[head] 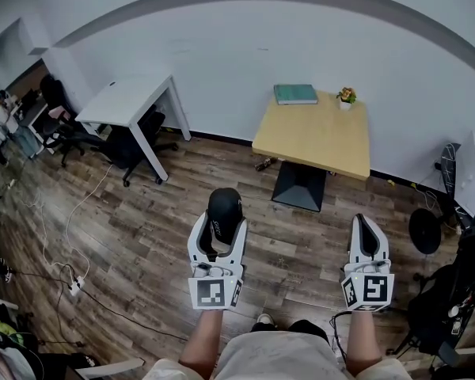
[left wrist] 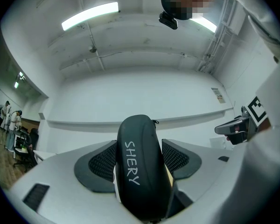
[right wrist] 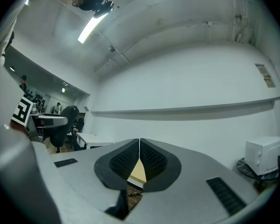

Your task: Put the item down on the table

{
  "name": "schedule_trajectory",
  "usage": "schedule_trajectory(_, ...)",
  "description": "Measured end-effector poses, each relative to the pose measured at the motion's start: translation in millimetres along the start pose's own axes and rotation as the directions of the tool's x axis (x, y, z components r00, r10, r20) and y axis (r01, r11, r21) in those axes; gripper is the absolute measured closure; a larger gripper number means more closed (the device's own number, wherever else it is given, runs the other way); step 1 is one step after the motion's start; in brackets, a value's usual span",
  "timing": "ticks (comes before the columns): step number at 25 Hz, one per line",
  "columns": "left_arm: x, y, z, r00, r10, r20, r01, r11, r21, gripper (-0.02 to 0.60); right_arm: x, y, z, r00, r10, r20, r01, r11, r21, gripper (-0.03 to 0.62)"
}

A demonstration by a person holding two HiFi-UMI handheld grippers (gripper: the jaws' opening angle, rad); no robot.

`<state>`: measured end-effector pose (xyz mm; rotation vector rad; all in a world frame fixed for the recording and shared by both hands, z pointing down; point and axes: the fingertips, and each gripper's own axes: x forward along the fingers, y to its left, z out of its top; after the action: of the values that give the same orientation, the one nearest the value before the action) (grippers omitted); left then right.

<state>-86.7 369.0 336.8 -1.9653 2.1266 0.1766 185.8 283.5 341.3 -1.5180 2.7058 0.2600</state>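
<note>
A black oval case (head: 224,210) with "SHERY" written on it in white sits clamped between the jaws of my left gripper (head: 218,229); in the left gripper view the case (left wrist: 141,169) fills the gap between the two pads. My right gripper (head: 368,240) is shut with nothing in it, its pads pressed together in the right gripper view (right wrist: 139,158). Both grippers are held above the wood floor, well short of the light wooden table (head: 324,145), a sliver of which (right wrist: 138,172) shows between the right jaws.
On the wooden table's far edge lie a green book (head: 295,94) and a small potted plant (head: 347,96). A white desk (head: 131,101) with black office chairs (head: 134,145) stands at the left. Cables (head: 63,244) trail over the floor; a fan (head: 424,231) and dark gear stand at the right.
</note>
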Motion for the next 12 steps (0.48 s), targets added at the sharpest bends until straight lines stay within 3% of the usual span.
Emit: schedule_trajectory(12, 11, 22, -8, 1.0, -0.027, -0.01, 0.027, 1.0, -0.004, 0.279, 27, 20, -3, 1.0, 0.015, -0.007, -0.015, 1.0, -0.015, 0.576)
